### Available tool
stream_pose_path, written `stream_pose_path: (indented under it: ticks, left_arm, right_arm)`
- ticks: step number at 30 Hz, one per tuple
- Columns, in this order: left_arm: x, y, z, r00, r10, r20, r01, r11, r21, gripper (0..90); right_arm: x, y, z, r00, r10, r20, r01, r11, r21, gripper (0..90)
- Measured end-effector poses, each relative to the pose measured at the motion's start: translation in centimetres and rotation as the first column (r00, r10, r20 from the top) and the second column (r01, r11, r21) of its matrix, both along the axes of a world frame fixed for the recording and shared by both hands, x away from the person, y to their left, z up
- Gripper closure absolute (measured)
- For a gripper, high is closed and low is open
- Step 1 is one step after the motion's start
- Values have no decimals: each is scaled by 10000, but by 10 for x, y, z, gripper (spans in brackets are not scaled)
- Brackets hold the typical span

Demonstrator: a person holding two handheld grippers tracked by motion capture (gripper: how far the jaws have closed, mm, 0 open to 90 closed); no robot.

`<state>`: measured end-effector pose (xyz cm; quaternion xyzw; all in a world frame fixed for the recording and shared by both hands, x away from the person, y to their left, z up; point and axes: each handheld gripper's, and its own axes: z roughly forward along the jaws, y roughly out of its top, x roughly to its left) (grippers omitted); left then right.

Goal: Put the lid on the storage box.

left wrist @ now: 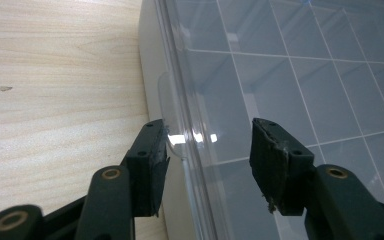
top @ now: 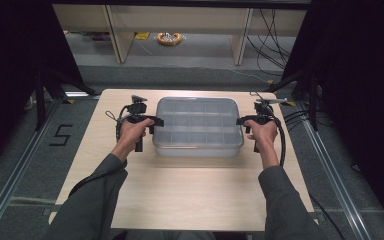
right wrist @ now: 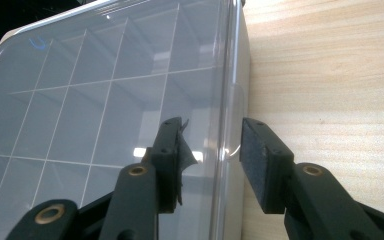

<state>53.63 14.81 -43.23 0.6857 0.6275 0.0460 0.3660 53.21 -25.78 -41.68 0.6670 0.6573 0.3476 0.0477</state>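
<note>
We hold the clear compartment box (top: 198, 126) on the bench (top: 180, 195) between our two tongs. The left tongs (left wrist: 207, 150) straddle the box's left rim, one jaw outside by the side latch (left wrist: 172, 117), the other over the lid, spread with gaps showing. The right tongs (right wrist: 212, 150) straddle the right rim likewise, their jaws apart and not pressing the rim.
</note>
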Motion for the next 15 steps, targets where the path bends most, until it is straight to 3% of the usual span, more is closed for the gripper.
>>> stream_pose_path:
  ticks: [2,3,4,5,7,8,9,10,11,12,13,15]
  left_arm:
    - [0,0,0,10000,93,-22,-93,9998,-150,483]
    - [0,0,0,9999,165,-52,-166,9997,-205,483]
    - [0,0,0,9998,178,-64,-179,9996,-196,482]
    - [0,-1,0,9998,165,-65,-166,9998,-135,478]
    - [0,-1,1,9997,221,-57,-222,9997,-136,468]
    - [0,-2,1,9997,248,-76,-249,9996,-132,468]
    - [1,-2,1,9996,248,-92,-249,9996,-125,469]
    - [1,-2,1,9996,256,-89,-257,9996,-108,467]
    - [1,-3,1,9995,308,-116,-310,9994,-134,465]
    - [2,-4,1,9995,305,-70,-306,9995,-51,461]
    - [2,-5,2,9997,248,-26,-248,9996,124,461]
    - [4,-9,4,9987,492,107,-494,9985,220,452]
  right_arm:
    - [0,0,0,10000,-84,-2,84,9999,-120,642]
    - [0,0,-4,9993,-28,369,13,9993,383,641]
    - [-2,4,-1,9986,-485,-190,495,9972,568,637]
    - [-2,5,-2,9978,-613,-261,624,9971,440,632]
    - [-1,6,-3,9956,-833,-428,867,9928,824,627]
    - [0,5,-4,9965,-768,-314,773,9969,127,623]
    - [0,6,-5,9965,-782,-281,792,9962,357,616]
    - [1,5,-7,9954,-894,-352,924,9910,967,607]
    - [1,6,-6,9914,-1153,-617,1210,9878,978,604]
    - [1,2,-10,9947,-998,-253,1011,9932,578,605]
    - [2,0,-12,9956,-936,4,932,9913,930,604]
    - [3,2,-11,9917,-1277,-123,1283,9877,890,603]
